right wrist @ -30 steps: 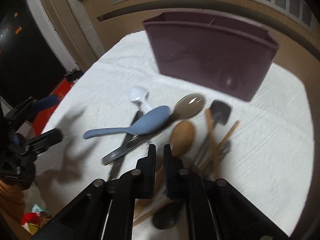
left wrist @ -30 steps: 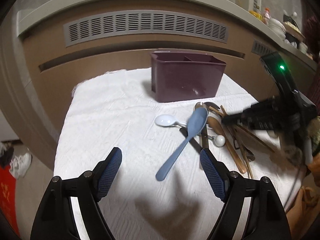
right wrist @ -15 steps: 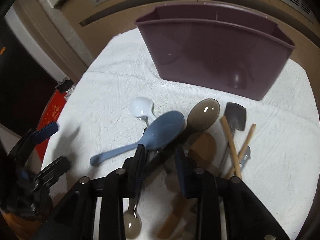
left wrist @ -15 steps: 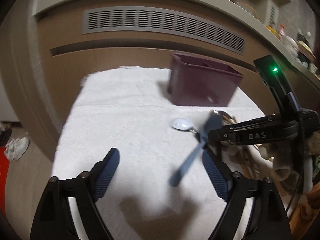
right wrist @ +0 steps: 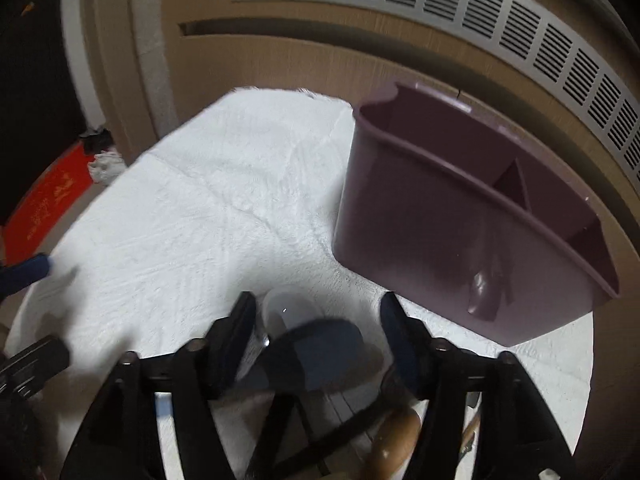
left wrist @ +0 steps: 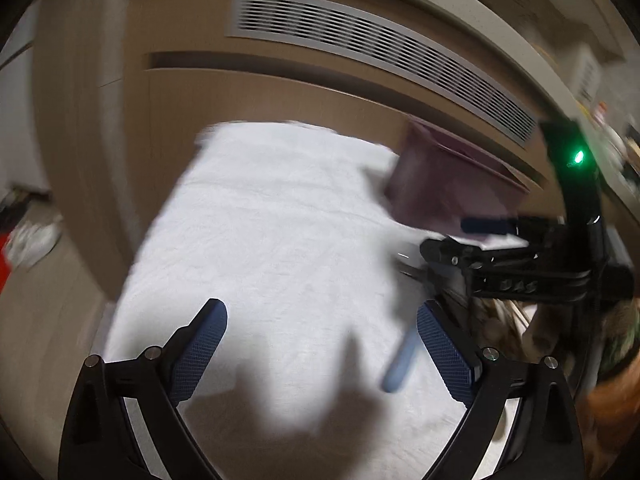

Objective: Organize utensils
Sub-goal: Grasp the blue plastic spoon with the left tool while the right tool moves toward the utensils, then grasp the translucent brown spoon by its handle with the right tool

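Hovering low over the white towel (left wrist: 280,220) that covers the table, the left gripper (left wrist: 322,344) points toward the table's far edge with its blue-padded fingers (left wrist: 200,344) spread wide and nothing between them. Just inside its right finger lies the pale blue handle of the blue spoon (left wrist: 402,360), blurred, running toward the table's right side. The right gripper (left wrist: 444,236) reaches in there from the right edge, level with the tabletop, its fingers parted around the spoon's far end. Behind it the maroon utensil caddy (left wrist: 440,184) stands near the far right corner, and a tangle of wooden utensils (left wrist: 496,320) lies beneath the right tool, too smeared to sort.

From the right wrist view, the right gripper (right wrist: 318,322) is tipped down steeply over the towel (right wrist: 200,208), jaws wide apart, straddling the blue spoon's bowl (right wrist: 320,352) without visibly touching it. A white spoon (right wrist: 284,308) lies just beyond the bowl, partly under it. The caddy (right wrist: 460,240) stands upright close ahead on the right, its dividers showing. A wooden spoon (right wrist: 396,440) pokes out beneath the right finger.
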`<action>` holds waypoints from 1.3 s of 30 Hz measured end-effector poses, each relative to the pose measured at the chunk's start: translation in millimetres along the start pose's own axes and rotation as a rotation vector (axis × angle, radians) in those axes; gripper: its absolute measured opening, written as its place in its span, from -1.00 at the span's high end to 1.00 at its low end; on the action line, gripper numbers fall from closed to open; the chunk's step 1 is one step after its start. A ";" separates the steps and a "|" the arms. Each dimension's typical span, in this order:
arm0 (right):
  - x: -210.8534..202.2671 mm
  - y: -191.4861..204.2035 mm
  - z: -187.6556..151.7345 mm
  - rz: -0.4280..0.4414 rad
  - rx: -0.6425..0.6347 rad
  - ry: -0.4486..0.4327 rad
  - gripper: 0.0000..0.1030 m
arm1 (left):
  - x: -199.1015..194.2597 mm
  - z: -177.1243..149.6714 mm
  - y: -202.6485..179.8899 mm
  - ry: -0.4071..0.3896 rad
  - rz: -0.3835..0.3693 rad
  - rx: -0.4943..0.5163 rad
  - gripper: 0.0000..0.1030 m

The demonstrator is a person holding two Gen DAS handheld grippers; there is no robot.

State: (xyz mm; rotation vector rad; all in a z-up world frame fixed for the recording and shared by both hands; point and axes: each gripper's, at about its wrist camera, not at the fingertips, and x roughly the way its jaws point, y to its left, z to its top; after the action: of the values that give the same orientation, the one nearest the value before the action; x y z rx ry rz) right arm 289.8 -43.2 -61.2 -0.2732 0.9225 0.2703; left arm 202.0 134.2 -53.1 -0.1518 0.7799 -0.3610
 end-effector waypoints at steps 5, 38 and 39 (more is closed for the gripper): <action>-42.3 -33.6 -15.5 0.023 0.003 -0.053 -0.45 | 12.0 13.7 -43.7 0.052 -0.213 0.215 -0.43; -36.7 -100.8 -59.3 0.050 0.233 -0.021 -0.46 | 56.0 20.7 -71.7 -0.084 0.289 -0.009 0.32; -30.1 -98.2 -57.0 0.055 0.249 -0.001 -0.31 | 53.1 19.3 -68.0 -0.098 0.311 -0.016 0.32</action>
State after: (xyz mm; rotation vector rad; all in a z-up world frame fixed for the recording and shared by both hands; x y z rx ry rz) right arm 263.9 -157.8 -58.3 -0.0185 0.9529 0.2033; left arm 232.6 51.4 -56.5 -0.0606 0.6970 -0.0527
